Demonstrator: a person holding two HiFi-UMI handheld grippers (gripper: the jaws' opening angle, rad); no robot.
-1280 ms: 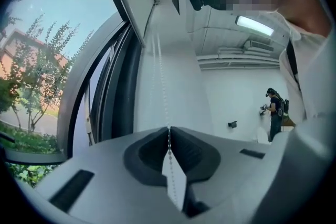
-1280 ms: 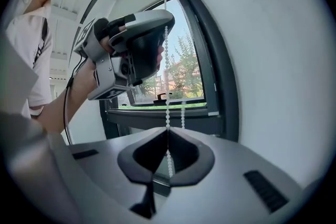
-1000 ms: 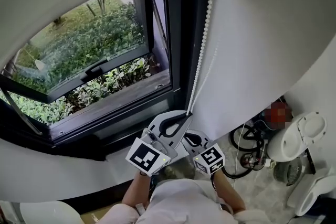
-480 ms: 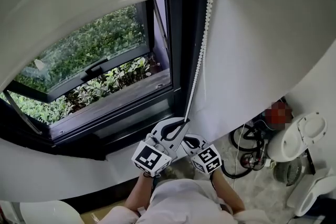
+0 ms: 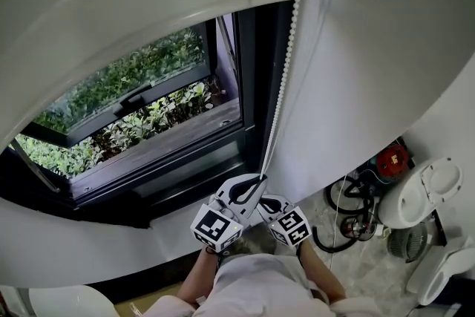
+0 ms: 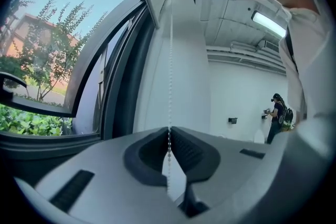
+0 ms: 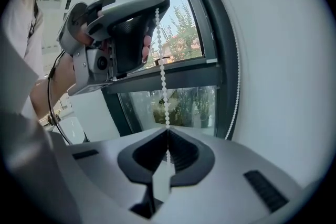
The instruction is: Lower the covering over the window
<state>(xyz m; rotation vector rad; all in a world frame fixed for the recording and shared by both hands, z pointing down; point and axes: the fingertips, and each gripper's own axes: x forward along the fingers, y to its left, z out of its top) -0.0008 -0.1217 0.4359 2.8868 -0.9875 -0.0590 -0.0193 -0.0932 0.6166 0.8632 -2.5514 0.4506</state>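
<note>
A white roller blind [image 5: 148,4] covers the upper part of the dark-framed window [image 5: 249,85]; its lower edge curves across the glass. A white bead chain [image 5: 286,85] hangs from the blind's right end down to my hands. My left gripper [image 5: 256,180] is shut on the chain, which runs up between its jaws in the left gripper view [image 6: 169,132]. Just below it, my right gripper [image 5: 269,198] is shut on the same chain [image 7: 167,132]. The right gripper view shows the left gripper [image 7: 156,8] higher up the chain [image 7: 161,71].
An open window sash with a handle [image 5: 137,96] looks out on green shrubs. White wall [image 5: 371,70] is to the right. On the floor at the right lie black cables [image 5: 349,215], a red object [image 5: 391,157] and white appliances [image 5: 423,193]. A person [image 6: 277,115] stands far back.
Both grippers have moved down together with the chain. The blind's lower edge has come further down over the glass, hiding more of the shrubs.
</note>
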